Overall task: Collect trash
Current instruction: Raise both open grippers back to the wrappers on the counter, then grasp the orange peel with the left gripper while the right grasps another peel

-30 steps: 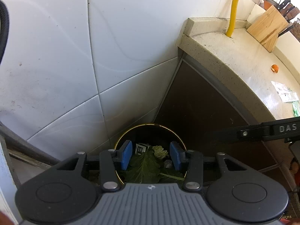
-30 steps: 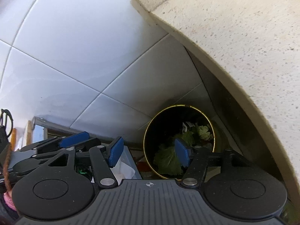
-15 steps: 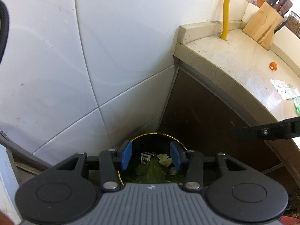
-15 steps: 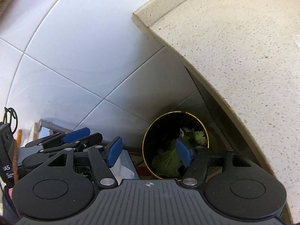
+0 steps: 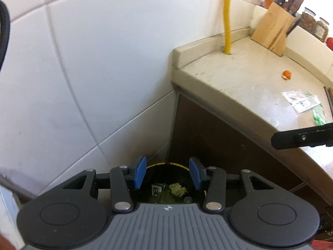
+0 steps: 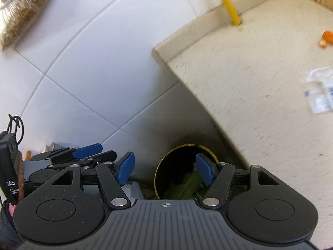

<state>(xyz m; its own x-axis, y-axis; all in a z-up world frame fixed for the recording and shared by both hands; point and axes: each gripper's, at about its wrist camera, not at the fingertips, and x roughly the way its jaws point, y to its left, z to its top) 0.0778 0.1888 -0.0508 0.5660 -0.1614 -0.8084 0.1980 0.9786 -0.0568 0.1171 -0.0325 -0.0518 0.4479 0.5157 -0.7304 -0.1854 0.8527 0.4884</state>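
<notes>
Left wrist view: left gripper (image 5: 167, 174) wide apart, empty, above round black gold-rimmed bin (image 5: 166, 164) w/ green leaf scraps (image 5: 166, 196). Right gripper (image 6: 165, 171) also spread, empty. Orange peel bit (image 5: 287, 75) and clear plastic wrapper (image 5: 301, 101) lie on beige speckled counter (image 5: 239, 77).

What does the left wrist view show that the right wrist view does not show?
Only the left wrist view shows the jars behind the knife block and a green wrapper. Only the right wrist view shows a broom head at top left. Both show the bin with green leaves, the yellow pipe, the orange scrap, the white packet, and both tools open and empty.
</notes>
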